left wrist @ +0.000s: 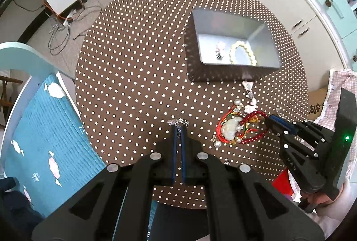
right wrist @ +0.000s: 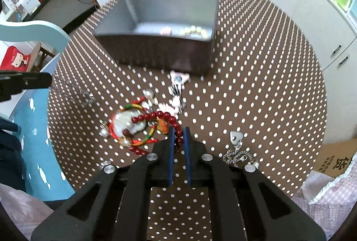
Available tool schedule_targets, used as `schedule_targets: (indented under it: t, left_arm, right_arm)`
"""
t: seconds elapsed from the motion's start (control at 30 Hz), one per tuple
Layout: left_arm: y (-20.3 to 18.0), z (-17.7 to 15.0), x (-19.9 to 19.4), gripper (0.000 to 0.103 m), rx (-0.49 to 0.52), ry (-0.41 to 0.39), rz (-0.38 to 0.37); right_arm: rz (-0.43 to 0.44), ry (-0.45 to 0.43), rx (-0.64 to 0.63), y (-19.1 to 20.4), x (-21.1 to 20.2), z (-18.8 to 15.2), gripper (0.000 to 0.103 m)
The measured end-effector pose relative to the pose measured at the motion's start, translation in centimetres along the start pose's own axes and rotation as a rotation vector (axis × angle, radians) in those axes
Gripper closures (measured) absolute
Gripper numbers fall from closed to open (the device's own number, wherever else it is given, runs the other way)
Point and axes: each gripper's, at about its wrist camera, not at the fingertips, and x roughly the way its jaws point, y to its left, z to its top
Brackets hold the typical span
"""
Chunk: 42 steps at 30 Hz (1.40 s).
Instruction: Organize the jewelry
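Pinching a thin silver chain [left wrist: 178, 123] at its fingertips, the left gripper [left wrist: 178, 129] has its blue pads pressed together, with the chain's clasp and links bunched just past the tips. In the right wrist view that chain [right wrist: 73, 91] hangs as a blurred strand from the black fingers at the left edge.

Over a round table [left wrist: 133, 62] covered in a brown cloth with white dots, the right gripper [right wrist: 179, 129] is closed on a red bead bracelet [right wrist: 160, 117]; several dark red beads sit between its blue pads, and the rest of the strand curves away to the left. From the left wrist view the same gripper [left wrist: 268, 118] meets the bracelet [left wrist: 254, 129] at its right side.

The bracelet lies across a jumble of jewelry: a red, green and yellow cord bangle [right wrist: 142, 140] around a pale white pendant [right wrist: 127, 122], with small silver bells beside them. A white and pink charm strand [left wrist: 250, 96] stretches from the pile toward a grey rectangular box [left wrist: 196, 40]. Inside the box rest a cream bead bracelet [left wrist: 242, 52] and a small pink piece [left wrist: 219, 49].

Near the right gripper, on the cloth, lies a silver chain with a heart charm [right wrist: 235, 137]. A blue cushion [left wrist: 44, 129] with white shapes sits on a chair beside the table.
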Motion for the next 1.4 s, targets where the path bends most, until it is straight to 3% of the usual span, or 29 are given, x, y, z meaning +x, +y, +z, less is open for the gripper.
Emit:
schedule_targets:
  t: [0.33, 0.67, 1.07, 1.33, 1.37, 1.4]
  left_arm:
    - [-0.8, -0.2, -3.5, 0.101, 0.022, -0.1, -0.022]
    - [-2.4, 0.6, -7.1, 0.101, 0.07, -0.211, -0.082]
    - [-5.9, 5.1, -10.2, 0.103, 0.153, -0.295, -0.129]
    - [-3.1, 5.6, -9.1, 0.102, 0.118, -0.229, -0.16]
    - [-2.8, 5.4, -8.3, 0.1, 0.13, -0.189, -0.171]
    - [-2.5, 4.9, -7.2, 0.091, 0.129, -0.149, -0.176]
  right_arm:
    - [-0.003, -0.145, -0.018, 2.6, -5.6, 0.3, 0.096]
    - [-0.022, -0.242, 0.01, 0.8, -10.3, 2.1, 0.096]
    - [0.034, -0.351, 0.013, 0.2, -13.3, 6.3, 0.096]
    - [0.05, -0.361, 0.022, -0.1, -13.5, 7.8, 0.096]
    - [0.052, -0.354, 0.025, -0.1, -13.3, 7.9, 0.096]
    - [0.06, -0.348, 0.03, -0.2, -13.2, 7.8, 0.096]
